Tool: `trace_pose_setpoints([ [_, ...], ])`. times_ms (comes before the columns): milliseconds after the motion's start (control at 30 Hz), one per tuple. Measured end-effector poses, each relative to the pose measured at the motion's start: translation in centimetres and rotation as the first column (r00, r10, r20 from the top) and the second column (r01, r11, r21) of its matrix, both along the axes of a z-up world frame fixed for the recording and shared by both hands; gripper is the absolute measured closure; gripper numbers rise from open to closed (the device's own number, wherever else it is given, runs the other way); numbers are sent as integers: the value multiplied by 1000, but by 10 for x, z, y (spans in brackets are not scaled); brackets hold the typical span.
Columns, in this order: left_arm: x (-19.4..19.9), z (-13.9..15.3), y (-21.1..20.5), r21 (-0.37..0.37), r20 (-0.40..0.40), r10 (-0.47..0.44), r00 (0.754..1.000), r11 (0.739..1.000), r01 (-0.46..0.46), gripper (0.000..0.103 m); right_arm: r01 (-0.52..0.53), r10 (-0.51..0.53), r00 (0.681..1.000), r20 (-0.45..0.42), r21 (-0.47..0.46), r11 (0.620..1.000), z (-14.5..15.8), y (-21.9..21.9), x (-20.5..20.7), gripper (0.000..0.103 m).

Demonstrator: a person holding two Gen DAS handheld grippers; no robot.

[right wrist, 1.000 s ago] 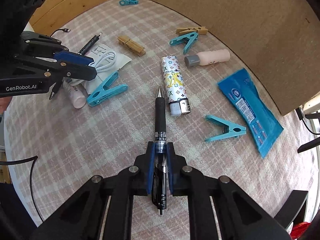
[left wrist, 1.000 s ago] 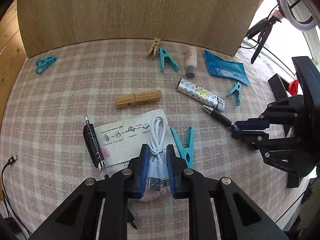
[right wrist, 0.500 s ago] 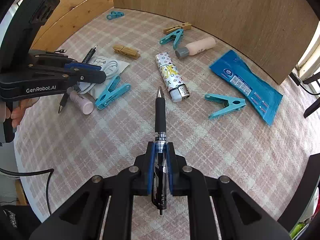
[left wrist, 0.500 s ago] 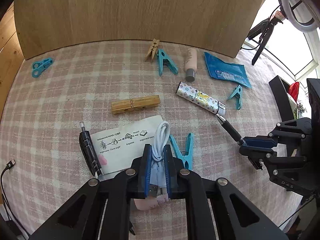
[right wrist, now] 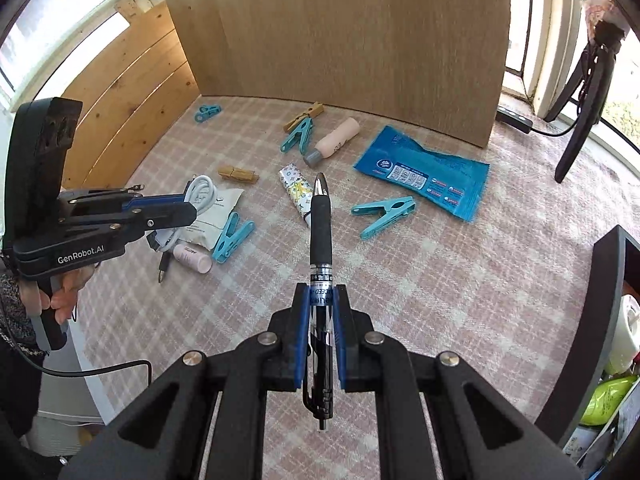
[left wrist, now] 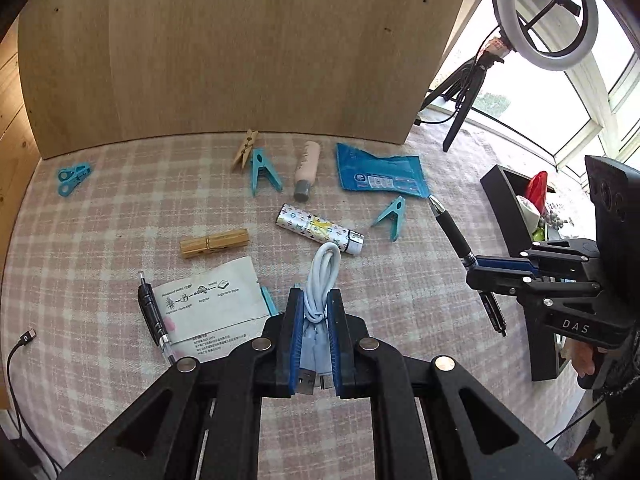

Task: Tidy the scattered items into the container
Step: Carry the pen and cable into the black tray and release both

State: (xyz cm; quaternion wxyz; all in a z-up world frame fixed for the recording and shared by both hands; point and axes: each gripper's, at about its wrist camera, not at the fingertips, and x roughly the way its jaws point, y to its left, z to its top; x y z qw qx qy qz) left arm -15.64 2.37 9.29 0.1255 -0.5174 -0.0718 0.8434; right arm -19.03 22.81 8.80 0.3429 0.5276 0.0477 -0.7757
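My left gripper (left wrist: 314, 312) is shut on a coiled white USB cable (left wrist: 320, 276) and holds it above the checked tablecloth; it also shows in the right wrist view (right wrist: 176, 212). My right gripper (right wrist: 320, 304) is shut on a black pen (right wrist: 320, 232), lifted off the table; it also shows in the left wrist view (left wrist: 476, 264). A black container (left wrist: 516, 248) with items inside stands at the table's right edge, and its wall shows in the right wrist view (right wrist: 600, 320).
On the cloth lie a patterned lighter (left wrist: 320, 228), a blue wipes packet (left wrist: 380, 172), a pink bottle (left wrist: 306, 168), teal clips (left wrist: 262, 172), wooden pegs (left wrist: 214, 242), a paper sachet (left wrist: 212, 300), another pen (left wrist: 152, 312) and small blue scissors (left wrist: 72, 174). A wooden board (left wrist: 240, 52) stands behind.
Both grippers have risen off the table, the left with the cable, the right with the pen. The right gripper has moved toward the container side.
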Motion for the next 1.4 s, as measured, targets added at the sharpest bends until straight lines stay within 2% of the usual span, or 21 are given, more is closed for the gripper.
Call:
trace_pose_setpoints([
  [167,-3,24,65,31,-50,-131,990,991,132,92,164,-163,987,14,-70,984,26,69,-1,92],
  [333,-7,45,145,71,-85,-268,960,959,274,92,331,-333,943,-3,-101,938,59,155,8,92],
  [400,-7,54,181,94,-95,-330,939,936,339,92,397,-400,916,-8,-109,911,70,194,13,92],
  [633,-4,68,292,132,-101,-498,861,852,507,92,560,-566,823,-38,-112,821,86,289,45,91],
  [800,9,69,348,135,-89,-580,810,799,587,92,643,-650,757,-62,-101,759,92,339,66,91],
  [900,13,66,370,116,-81,-610,788,780,615,91,679,-685,724,-73,-98,728,91,357,72,91],
  [933,14,65,375,107,-70,-613,787,780,617,79,687,-693,717,-78,-94,721,90,361,73,91],
  [1000,15,64,378,94,-63,-600,798,792,603,64,701,-705,703,-98,-78,709,89,364,75,91],
  [1100,14,66,372,106,-68,-593,802,795,597,64,703,-706,698,-119,-69,707,88,361,75,89],
  [1233,13,72,355,97,-84,-574,814,809,580,64,689,-691,711,-132,-64,721,88,350,72,88],
  [1400,5,81,319,111,-97,-518,850,843,526,64,638,-635,752,-176,-50,769,94,318,69,88],
])
